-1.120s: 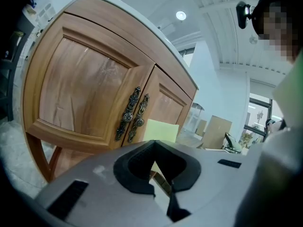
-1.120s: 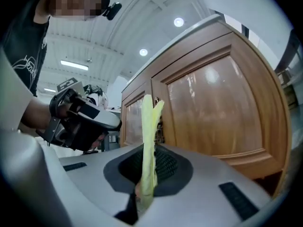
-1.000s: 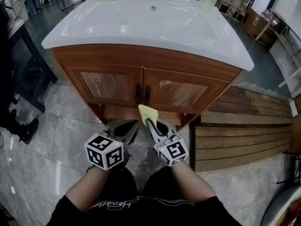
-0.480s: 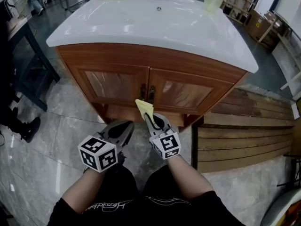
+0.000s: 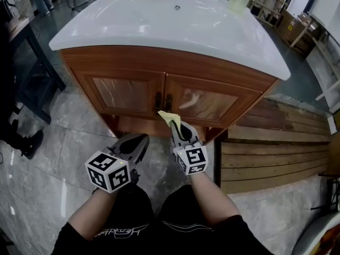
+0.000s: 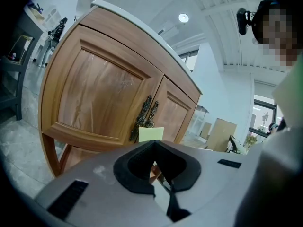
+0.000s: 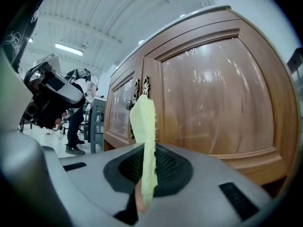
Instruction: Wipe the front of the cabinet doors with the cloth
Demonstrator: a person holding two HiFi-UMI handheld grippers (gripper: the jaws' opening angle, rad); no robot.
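Seemingly near doors: cloth, right claw.

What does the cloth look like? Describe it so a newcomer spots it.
Start at the wooden cabinet under the white countertop. Near its two door handles, the right gripper pinches the cloth. It is a thin pale yellow sheet, the only soft thing before the brown doors.

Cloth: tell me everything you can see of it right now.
The cloth is pale yellow, thin and soft-looking, flat with a slightly fuzzy edge. It stands upright, pinched at its lower end by the right gripper, its free end raised before the cabinet doors, near the handles. Contact with the wood cannot be told.
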